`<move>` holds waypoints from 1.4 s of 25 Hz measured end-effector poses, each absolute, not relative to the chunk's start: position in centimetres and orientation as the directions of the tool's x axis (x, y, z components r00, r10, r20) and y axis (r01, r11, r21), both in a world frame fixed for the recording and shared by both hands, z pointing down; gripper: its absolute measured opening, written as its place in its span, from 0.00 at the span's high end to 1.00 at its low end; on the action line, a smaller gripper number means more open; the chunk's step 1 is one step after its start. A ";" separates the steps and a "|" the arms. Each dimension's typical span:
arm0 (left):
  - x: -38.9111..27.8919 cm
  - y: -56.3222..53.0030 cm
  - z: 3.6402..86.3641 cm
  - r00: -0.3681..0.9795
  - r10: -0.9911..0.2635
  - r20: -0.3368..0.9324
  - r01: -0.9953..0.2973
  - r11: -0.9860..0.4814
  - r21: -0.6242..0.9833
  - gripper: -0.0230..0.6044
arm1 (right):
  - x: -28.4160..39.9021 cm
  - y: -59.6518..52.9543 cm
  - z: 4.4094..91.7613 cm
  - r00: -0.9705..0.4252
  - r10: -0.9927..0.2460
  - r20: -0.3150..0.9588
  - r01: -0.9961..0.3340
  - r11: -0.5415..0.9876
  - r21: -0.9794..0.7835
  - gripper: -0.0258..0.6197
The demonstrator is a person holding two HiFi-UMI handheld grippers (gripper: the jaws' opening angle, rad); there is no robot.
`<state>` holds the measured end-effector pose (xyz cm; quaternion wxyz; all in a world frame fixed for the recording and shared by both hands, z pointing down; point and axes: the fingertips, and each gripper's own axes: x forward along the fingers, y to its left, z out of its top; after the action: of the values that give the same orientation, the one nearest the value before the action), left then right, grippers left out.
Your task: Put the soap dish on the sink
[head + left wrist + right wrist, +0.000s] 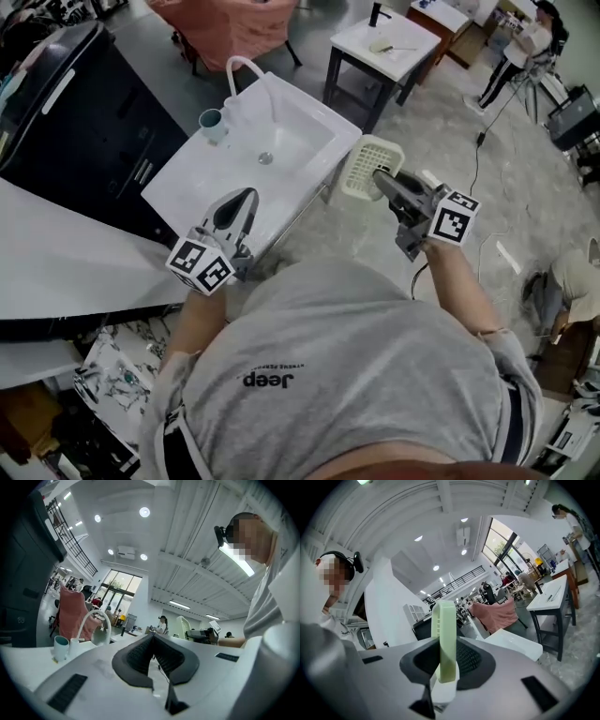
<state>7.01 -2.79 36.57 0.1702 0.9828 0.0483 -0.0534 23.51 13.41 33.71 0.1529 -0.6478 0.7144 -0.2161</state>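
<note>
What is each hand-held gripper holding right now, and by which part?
Right hand-held gripper: soap dish, pinched at its near end. Left hand-held gripper: nothing, jaws together.

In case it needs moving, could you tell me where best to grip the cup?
Probably across its wall below the rim, coming from the front of the sink: the cup stands upright at the back edge, with the faucet beside it.

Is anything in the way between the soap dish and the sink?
Nothing visible does. The soap dish, pinched in the right claw, hangs just beside the sink with only open air between. The cup and faucet stand at its far end.
</note>
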 end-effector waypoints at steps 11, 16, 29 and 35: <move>15.3 -14.0 37.1 0.994 0.058 -0.088 0.085 -0.937 0.340 0.94 | 33.1 2.5 33.9 -0.103 -0.990 0.097 -0.838 0.034 -0.545 0.77; 17.0 -14.5 38.2 0.993 -0.079 -0.087 -0.043 -0.932 0.360 0.94 | 37.0 0.6 35.0 -0.205 -0.969 0.137 -0.826 0.096 -0.556 0.77; 4.9 -18.2 39.2 0.849 -0.524 -0.067 -0.464 -0.800 0.381 0.94 | 25.3 -20.3 28.5 -0.635 -0.731 0.251 -0.766 0.551 -0.332 0.77; -5.3 -19.0 42.0 0.744 -0.667 -0.028 -0.602 -0.689 0.404 0.94 | 12.4 -28.4 33.1 -0.748 -0.574 0.333 -0.663 0.650 -0.371 0.77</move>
<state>-5.32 -19.05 42.03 0.1881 0.9147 -0.3469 -0.0868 12.41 -28.44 33.06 -0.0933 -0.3424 0.9034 -0.2407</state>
